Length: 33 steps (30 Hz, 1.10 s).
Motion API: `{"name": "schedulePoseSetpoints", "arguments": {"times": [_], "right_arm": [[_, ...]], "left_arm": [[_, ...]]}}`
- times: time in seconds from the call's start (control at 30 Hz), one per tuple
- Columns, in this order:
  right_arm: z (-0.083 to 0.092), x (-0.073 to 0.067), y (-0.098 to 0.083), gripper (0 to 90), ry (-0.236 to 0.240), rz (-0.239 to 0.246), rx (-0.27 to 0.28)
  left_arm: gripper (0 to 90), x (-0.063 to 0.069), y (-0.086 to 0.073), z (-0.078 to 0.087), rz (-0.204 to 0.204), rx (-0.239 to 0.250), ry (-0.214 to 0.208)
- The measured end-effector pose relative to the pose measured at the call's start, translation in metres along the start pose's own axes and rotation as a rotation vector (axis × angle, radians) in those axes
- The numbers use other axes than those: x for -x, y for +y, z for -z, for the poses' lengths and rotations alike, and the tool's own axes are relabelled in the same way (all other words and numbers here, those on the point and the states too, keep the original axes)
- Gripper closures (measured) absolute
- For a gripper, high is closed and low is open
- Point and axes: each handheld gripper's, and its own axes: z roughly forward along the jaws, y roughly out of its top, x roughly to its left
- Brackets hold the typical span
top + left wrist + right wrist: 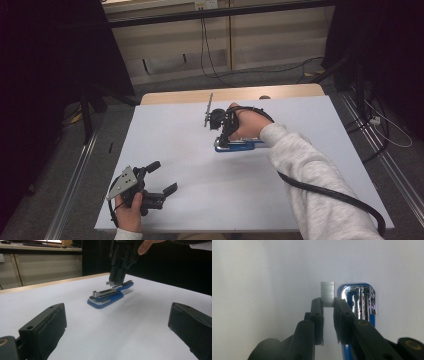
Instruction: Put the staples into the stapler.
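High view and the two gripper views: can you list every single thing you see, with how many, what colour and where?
stapler: one, blue and silver, lying open on the table, far middle.
strip of staples: one, silver, pinched in the right hand-held gripper beside the stapler.
table: one, white top, wooden far edge.
cables on the floor: several, black, beyond the table.
left hand-held gripper: one, black, open, low over the table's near left.
right hand-held gripper: one, black, shut on the staples, above the stapler.
sleeve: one, light grey, right arm.

Lab/test rig: black curtains (pixel 45 65), floor rails (pixel 75 175), loose cables (pixel 210 55).
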Motion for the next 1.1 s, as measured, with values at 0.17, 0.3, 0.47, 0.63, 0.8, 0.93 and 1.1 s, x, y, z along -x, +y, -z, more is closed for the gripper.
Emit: {"name": "schedulePoseSetpoints", "arguments": {"times": [0.17, 0.3, 0.47, 0.63, 0.8, 0.93, 1.1], "right_arm": [[0.000, 0.004, -0.001, 78.5, -0.008, -0.004, 0.009], [0.001, 0.005, -0.001, 78.5, -0.008, -0.012, -0.003], [0.001, 0.012, 0.000, 78.5, -0.015, -0.009, 0.022], [0.000, 0.017, -0.001, 78.5, -0.018, -0.011, 0.032], [-0.001, 0.022, -0.002, 78.5, -0.027, -0.029, 0.048], [-0.001, 0.028, -0.003, 78.5, -0.034, -0.033, 0.061], [0.001, 0.035, -0.003, 78.5, -0.041, -0.037, 0.063]], "left_arm": [[1.9, 0.000, 0.000, 0.000, 0.001, -0.001, -0.002], [1.9, 0.000, 0.000, 0.000, 0.000, -0.001, -0.001], [1.9, 0.000, 0.000, 0.000, 0.001, 0.001, -0.001], [1.9, 0.000, 0.000, 0.000, 0.000, -0.002, -0.002], [1.9, 0.000, 0.000, 0.000, -0.010, -0.002, -0.002], [2.0, 0.000, -0.001, -0.001, 0.000, -0.006, -0.007], [2.0, 0.001, -0.001, -0.002, -0.001, -0.007, -0.012]]}}
